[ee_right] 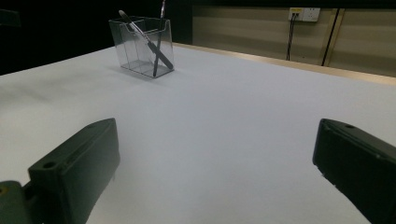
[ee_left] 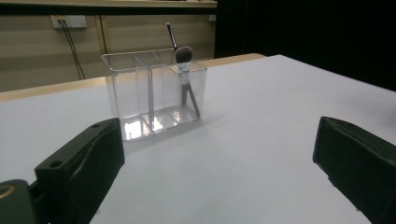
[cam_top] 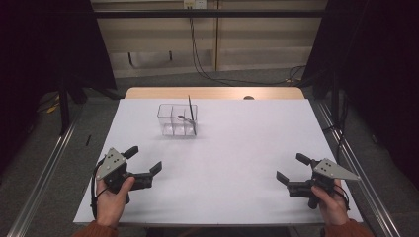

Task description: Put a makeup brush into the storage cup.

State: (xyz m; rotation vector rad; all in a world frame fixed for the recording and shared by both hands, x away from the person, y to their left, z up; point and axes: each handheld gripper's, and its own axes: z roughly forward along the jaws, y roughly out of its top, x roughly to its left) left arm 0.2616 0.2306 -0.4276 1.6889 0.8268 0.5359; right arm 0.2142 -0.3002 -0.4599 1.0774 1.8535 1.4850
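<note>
Both the left tongs (cam_top: 144, 162) and right tongs (cam_top: 289, 168) gape wide, empty, low over the table (cam_top: 237, 143). Well ahead of the left tongs stands the clear organizer (cam_top: 177, 120), two makeup brushes (ee_left: 184, 70) leaning in its end compartment.

- Each hand-held gripper, left (cam_top: 145, 159) and right (cam_top: 289, 168), has a black body and two blocky black jaws with a small round hole near each tip.
- A grey three-cornered plate with small dark holes tops each one.
- A black cable loops by each hand.
- Rust-orange sleeve cuffs cover both wrists.
</note>
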